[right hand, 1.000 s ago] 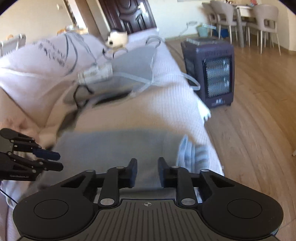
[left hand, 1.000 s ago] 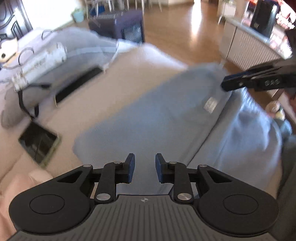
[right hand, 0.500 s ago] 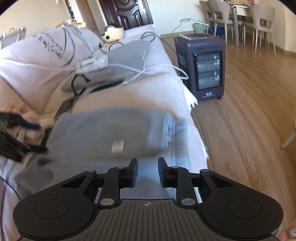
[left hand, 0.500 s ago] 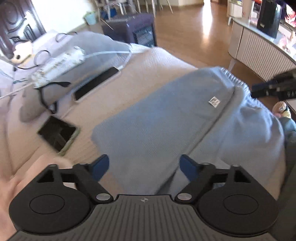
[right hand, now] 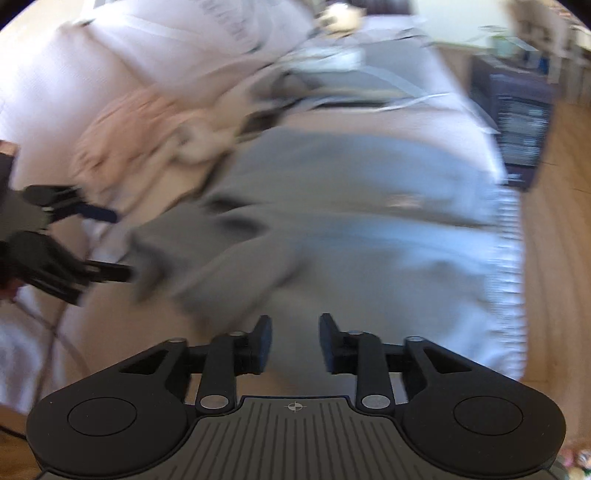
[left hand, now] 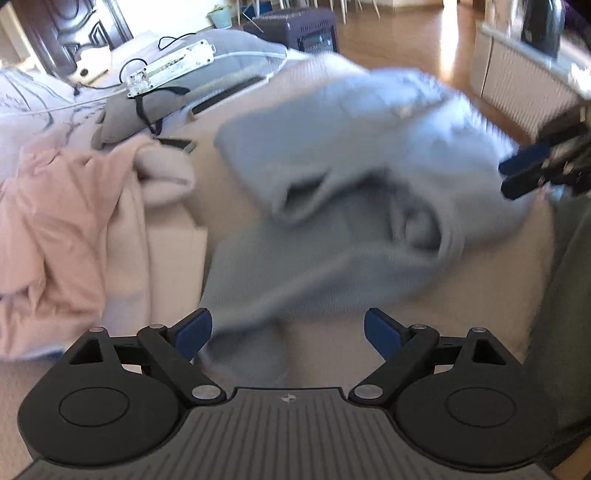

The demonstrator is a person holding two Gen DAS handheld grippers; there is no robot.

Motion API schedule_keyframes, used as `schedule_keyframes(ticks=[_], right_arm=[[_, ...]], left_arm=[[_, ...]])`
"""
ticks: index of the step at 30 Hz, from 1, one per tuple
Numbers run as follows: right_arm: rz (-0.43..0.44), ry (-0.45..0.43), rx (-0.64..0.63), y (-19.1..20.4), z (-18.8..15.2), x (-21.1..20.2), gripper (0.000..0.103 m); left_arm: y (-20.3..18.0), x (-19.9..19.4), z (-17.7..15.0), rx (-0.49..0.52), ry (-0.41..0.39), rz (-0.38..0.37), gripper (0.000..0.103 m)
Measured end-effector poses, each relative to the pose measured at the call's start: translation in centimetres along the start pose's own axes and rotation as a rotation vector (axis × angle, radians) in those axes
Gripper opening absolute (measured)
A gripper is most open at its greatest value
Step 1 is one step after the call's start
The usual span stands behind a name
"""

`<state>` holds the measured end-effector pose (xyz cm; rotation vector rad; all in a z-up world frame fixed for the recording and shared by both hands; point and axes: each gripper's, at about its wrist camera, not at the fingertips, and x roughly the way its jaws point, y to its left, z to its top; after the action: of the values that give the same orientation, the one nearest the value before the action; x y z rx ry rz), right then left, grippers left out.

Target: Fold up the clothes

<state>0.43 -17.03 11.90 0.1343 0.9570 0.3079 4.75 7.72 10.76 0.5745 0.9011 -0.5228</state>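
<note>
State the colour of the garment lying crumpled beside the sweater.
Pale pink garment, clearest in the left wrist view.

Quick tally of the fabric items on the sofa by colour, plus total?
Grey-blue sweater: 1
Pink garment: 1
Grey cushion: 1
White patterned pillow: 1
Total: 4

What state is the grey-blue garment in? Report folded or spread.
Folded, loosely. The grey-blue garment lies doubled on the sofa, one layer lapped over another, edges rumpled, sleeve trailing out.
</note>
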Motion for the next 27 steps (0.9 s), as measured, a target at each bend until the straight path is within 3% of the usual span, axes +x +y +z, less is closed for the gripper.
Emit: schedule_keyframes(ticks=[2,11,12,13,14,16,20,27], right_arm=[[0.035,0.023,-0.027,1.5,-0.2,1.1,0.047],[0.123,0.104,0.049,3.9,0.1,7.4,0.048],[0.126,0.11,0.046,3.9,0.1,7.7,0.048],[0.124,0.111,0.052,3.8,0.1,7.8,0.045],[0.121,0.109,0.058,3.6,0.2,7.9,0.034],[0.105,0.097,0.057,3.2,0.4,7.9,0.019],[0.105,0.016,0.062,2.3,1.2,5.8,0.013],[0.08,-0.14,0.076,0.6,6.5,3.3,0.013]], left_arm=[[-0.4,0.3,-1.2,0.021,0.011,0.023,0.09],[1.8,5.0,-3.5,-0.073,0.053,0.009,0.089],[2.1,5.2,-3.5,-0.092,0.05,-0.004,0.086],[2.4,5.5,-3.5,-0.111,0.048,-0.018,0.072],[2.7,5.7,-3.6,-0.13,0.045,-0.031,0.041],[3.4,5.7,-3.5,-0.173,0.039,-0.066,0.016],[3.4,1.4,-1.5,-0.108,-0.044,-0.095,0.014],[6.5,-3.9,5.2,0.007,-0.158,-0.018,0.012]])
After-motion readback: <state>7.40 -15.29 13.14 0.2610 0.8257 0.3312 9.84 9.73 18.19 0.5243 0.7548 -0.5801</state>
